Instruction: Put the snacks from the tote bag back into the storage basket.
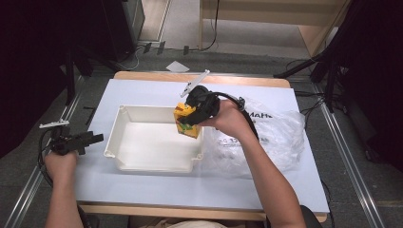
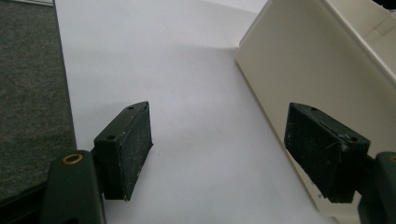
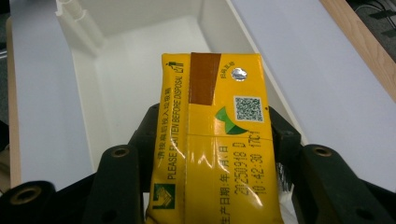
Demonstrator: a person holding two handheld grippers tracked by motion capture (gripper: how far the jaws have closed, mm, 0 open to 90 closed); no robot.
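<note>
High view: a table with a white top (image 1: 157, 187) and a wooden edge stood on grey carpet, with dark stands and cables to both sides and a pale wooden unit at the back of the room. A cream plastic bin (image 1: 124, 142) sat on the table left of centre; a crumpled clear plastic bag (image 1: 280, 137) lay just right of it. The right gripper (image 1: 186, 118) was over the bin's far right corner, clamped on a yellow carton (image 1: 185, 124) held above the rim. The left gripper (image 1: 92, 138) rested at the table's left edge, apart from the bin, jaws pointing toward it.

Left gripper view: the jaws stood wide apart with nothing between them, above bare white tabletop. The bin's outer wall rose just beside the right-hand jaw; whether they touched could not be told. Grey carpet showed past the table edge.

Right gripper view: the jaws pressed both sides of the carton, its printed face up. The bin's interior lay beyond and beneath it, white tabletop either side.
</note>
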